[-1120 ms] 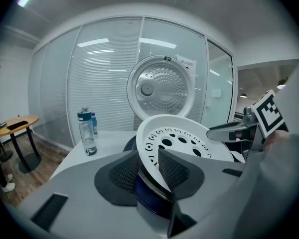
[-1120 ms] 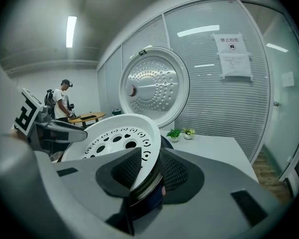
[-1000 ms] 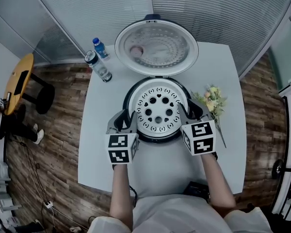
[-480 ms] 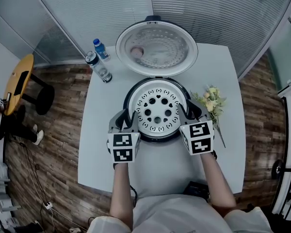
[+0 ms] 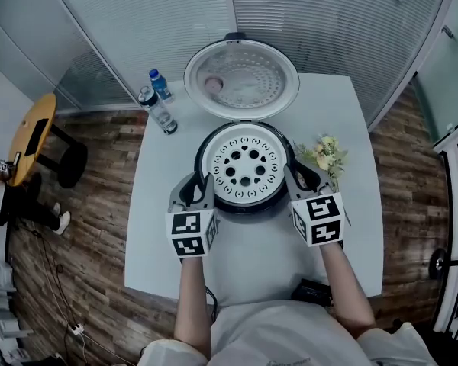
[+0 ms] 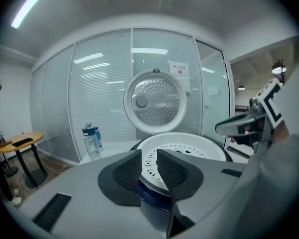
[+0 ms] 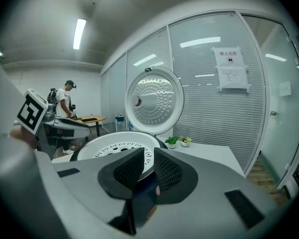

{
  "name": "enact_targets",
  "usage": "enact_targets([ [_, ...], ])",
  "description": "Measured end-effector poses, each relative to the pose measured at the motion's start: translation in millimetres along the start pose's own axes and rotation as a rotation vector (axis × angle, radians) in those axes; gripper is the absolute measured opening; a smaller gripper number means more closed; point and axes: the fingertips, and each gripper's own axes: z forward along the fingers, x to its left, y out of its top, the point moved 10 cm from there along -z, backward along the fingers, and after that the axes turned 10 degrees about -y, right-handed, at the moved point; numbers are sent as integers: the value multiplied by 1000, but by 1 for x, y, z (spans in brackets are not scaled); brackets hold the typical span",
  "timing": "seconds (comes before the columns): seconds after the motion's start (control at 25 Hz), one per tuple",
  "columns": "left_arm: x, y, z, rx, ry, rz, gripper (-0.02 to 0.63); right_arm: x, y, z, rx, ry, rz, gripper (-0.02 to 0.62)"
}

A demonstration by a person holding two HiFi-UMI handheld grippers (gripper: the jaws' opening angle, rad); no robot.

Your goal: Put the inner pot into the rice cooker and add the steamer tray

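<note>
Head view, entry one: steamer tray [image 5: 244, 166], white and perforated, is lying flat in the mouth of the rice cooker [image 5: 244, 207]. The cooker's lid [image 5: 241, 77] is standing open behind it. The cooker is sitting mid-way across the table [image 5: 252, 265].

Entry two: my left gripper [image 5: 201, 181] is hovering just beside the cooker's left edge, and my right gripper [image 5: 290, 172] just beside its right edge. Both pairs of jaws have just been closing and are standing a narrow slit apart, gripping nothing. The tray's rim is showing beyond each gap.

Entry three: two bottles [image 5: 159, 107] are standing at the table's far left corner, and flowers [image 5: 326, 155] are lying to the cooker's right.
</note>
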Motion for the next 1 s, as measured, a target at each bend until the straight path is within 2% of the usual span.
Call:
enact_targets([
  [0.12, -10, 2, -17, -80, -23, -34, 89, -3, -10, -23, -20, 18, 31, 54],
  [0.36, -38, -4, -44, -102, -105, -93, 57, -3, -22, -63, -21, 104, 134, 21],
  [0.52, -58, -8, -60, -111, -148, -116, 29, -6, -26, -86, -36, 122, 197, 18],
  [0.72, -72, -15, -72, -117, -171, -151, 15, -9, -30, -105, -30, 129, 176, 17],
  [1.0, -86, -18, -76, -112, -182, -181, 12, -16, -30, -117, -39, 132, 215, 17],
])
